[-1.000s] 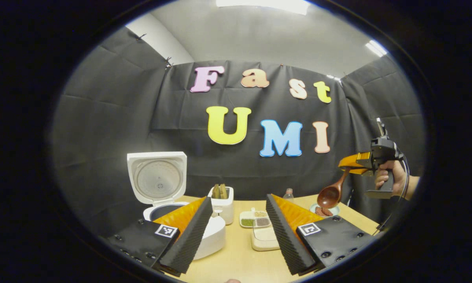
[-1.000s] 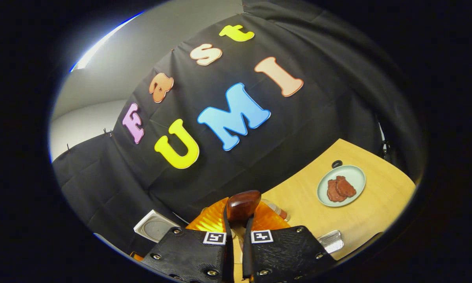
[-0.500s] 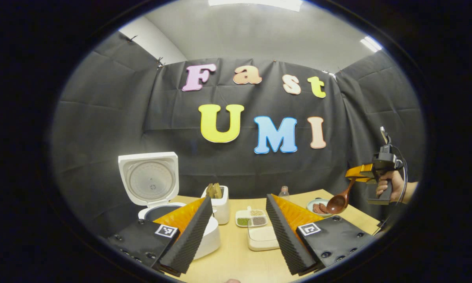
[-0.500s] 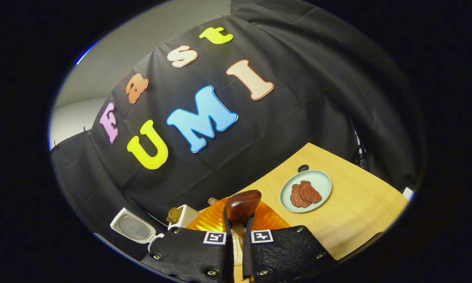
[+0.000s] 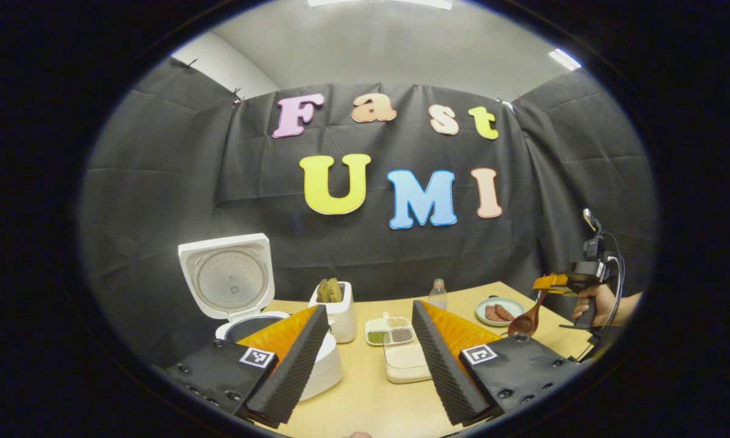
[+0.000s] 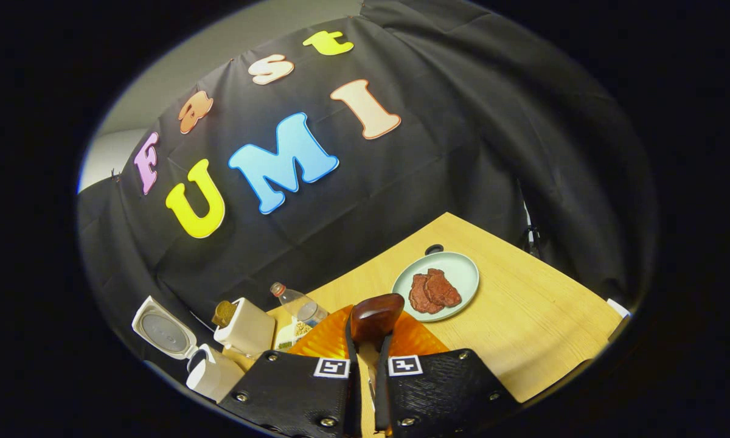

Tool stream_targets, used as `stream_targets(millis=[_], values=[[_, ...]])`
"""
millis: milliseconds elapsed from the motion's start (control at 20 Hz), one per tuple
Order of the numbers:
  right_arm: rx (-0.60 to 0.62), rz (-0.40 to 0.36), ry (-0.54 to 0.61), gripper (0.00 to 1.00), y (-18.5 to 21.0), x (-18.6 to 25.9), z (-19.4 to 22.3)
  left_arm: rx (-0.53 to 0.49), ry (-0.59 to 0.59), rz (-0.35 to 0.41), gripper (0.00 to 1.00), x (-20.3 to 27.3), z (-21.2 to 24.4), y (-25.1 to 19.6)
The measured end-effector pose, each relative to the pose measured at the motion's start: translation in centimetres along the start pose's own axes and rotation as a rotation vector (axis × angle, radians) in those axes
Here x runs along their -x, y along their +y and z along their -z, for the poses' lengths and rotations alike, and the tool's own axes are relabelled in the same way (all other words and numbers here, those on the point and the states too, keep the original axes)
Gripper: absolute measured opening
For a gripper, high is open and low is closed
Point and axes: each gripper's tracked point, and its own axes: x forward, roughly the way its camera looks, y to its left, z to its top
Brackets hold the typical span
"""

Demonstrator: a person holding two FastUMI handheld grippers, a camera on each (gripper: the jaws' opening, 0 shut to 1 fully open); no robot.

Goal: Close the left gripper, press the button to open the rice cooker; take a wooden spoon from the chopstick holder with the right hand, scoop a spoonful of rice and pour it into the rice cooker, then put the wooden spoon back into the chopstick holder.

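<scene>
The white rice cooker (image 5: 316,365) stands with its lid (image 5: 225,277) raised and its dark inner pot showing. Right of it is the white chopstick holder (image 5: 340,316) with wooden utensils sticking out. My left gripper (image 5: 368,310) is open, its fingers spread over the table with nothing between them. At the far right a hand holds my right gripper (image 5: 544,285), shut on the handle of the wooden spoon (image 5: 524,323), whose bowl hangs down near the table. In the right gripper view the spoon (image 6: 374,316) points forward from my right gripper (image 6: 367,350); the cooker (image 6: 210,377) and holder (image 6: 246,331) lie lower left.
A pale rice box (image 5: 404,362) sits between my left fingers, with a divided tray of grains (image 5: 389,331) behind it. A small bottle (image 5: 438,295) and a green plate (image 6: 459,267) with brown meat stand toward the back right. The table's right edge (image 6: 559,277) is close.
The right gripper has sunk with the spoon and drifted right and away in the left gripper view. Its own view has swung, bringing the cooker, holder and bottle into sight.
</scene>
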Motion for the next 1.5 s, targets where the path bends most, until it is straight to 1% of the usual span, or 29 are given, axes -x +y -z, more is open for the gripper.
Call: stream_targets(millis=[50, 100, 250, 300, 350, 400, 550, 600, 650, 700, 750, 800, 850, 900, 950, 1000, 1100, 1200, 1250, 1300, 1400, 1450, 1500], values=[[0.012, 0.013, 0.016, 0.09, -0.6, -0.4, 1.2, -0.003, 0.007, 0.000, 0.93, 0.0, 0.1, -0.1], [0.010, 0.007, 0.027, 0.09, -0.7, -0.7, 2.2, -0.008, 0.011, -0.004, 0.96, 0.2, 0.2, -0.1], [0.043, 0.029, 0.028, 0.09, -0.9, -2.0, 4.2, -0.016, 0.009, -0.018, 0.96, 0.8, 0.1, 0.2], [0.051, 0.031, 0.025, 0.09, -0.9, -2.3, 4.5, -0.024, 0.017, -0.032, 0.92, 1.0, 0.3, 0.5], [0.051, 0.027, 0.029, 0.09, -0.6, -2.6, 5.0, -0.034, 0.023, -0.041, 0.93, 1.2, 0.5, 0.8], [0.050, 0.025, 0.034, 0.08, -0.5, -2.9, 5.4, -0.033, 0.028, -0.040, 0.96, 1.3, 0.7, 0.7], [0.073, 0.052, 0.031, 0.09, -1.1, -3.5, 6.1, -0.024, 0.031, -0.039, 0.96, 1.3, 0.9, 1.0], [0.099, 0.033, 0.039, 0.13, -0.9, -3.0, 6.2, -0.020, 0.030, -0.036, 0.96, 1.1, 1.0, 0.9], [0.133, 0.017, 0.037, 0.17, -0.4, -2.8, 6.0, -0.017, 0.029, -0.030, 0.99, 0.9, 1.0, 0.8], [0.205, 0.014, 0.031, 0.23, -0.5, -2.1, 5.5, -0.017, 0.027, -0.026, 0.99, 0.7, 1.1, 0.7], [0.266, 0.028, 0.011, 0.41, -0.9, -1.8, 4.7, -0.016, 0.026, -0.021, 0.99, 0.3, 1.1, 0.6], [0.326, 0.053, -0.015, 0.65, -1.5, -1.5, 3.4, -0.009, 0.027, -0.016, 0.99, -0.1, 1.4, 0.5], [0.356, 0.065, -0.033, 0.89, -1.6, -0.6, 2.7, 0.003, 0.026, -0.013, 0.96, -0.5, 1.4, 0.4], [0.366, 0.065, -0.059, 0.98, -1.4, 0.3, 1.7, 0.016, 0.022, -0.011, 0.93, -0.9, 1.3, 0.4], [0.373, 0.075, -0.088, 0.98, -1.2, 1.5, 0.5, 0.028, 0.018, -0.012, 0.92, -1.4, 1.1, 0.5], [0.382, 0.085, -0.117, 0.98, -1.0, 2.6, -0.8, 0.038, 0.016, -0.016, 0.96, -1.8, 1.0, 0.7], [0.384, 0.076, -0.175, 0.98, 0.2, 4.8, -3.1, 0.060, 0.015, -0.017, 0.96, -2.6, 0.8, 1.1], [0.374, 0.037, -0.219, 0.98, 2.2, 7.0, -5.3, 0.071, 0.026, -0.030, 0.96, -3.5, 0.7, 2.2], [0.370, 0.014, -0.232, 0.98, 3.0, 7.7, -6.0, 0.066, 0.031, -0.035, 0.93, -4.1, 0.6, 2.7], [0.368, 0.000, -0.246, 0.98, 4.0, 8.5, -6.7, 0.060, 0.029, -0.043, 0.96, -4.8, 0.6, 3.3], [0.369, -0.016, -0.267, 0.98, 5.5, 9.8, -7.7, 0.065, 0.010, -0.057, 0.96, -5.5, -0.3, 4.6], [0.366, -0.026, -0.271, 0.98, 6.4, 10.4, -8.0, 0.076, -0.003, -0.058, 0.93, -5.8, -1.0, 5.1], [0.365, -0.045, -0.278, 0.98, 7.7, 11.0, -8.3, 0.087, -0.019, -0.059, 0.93, -6.1, -1.6, 5.8]])
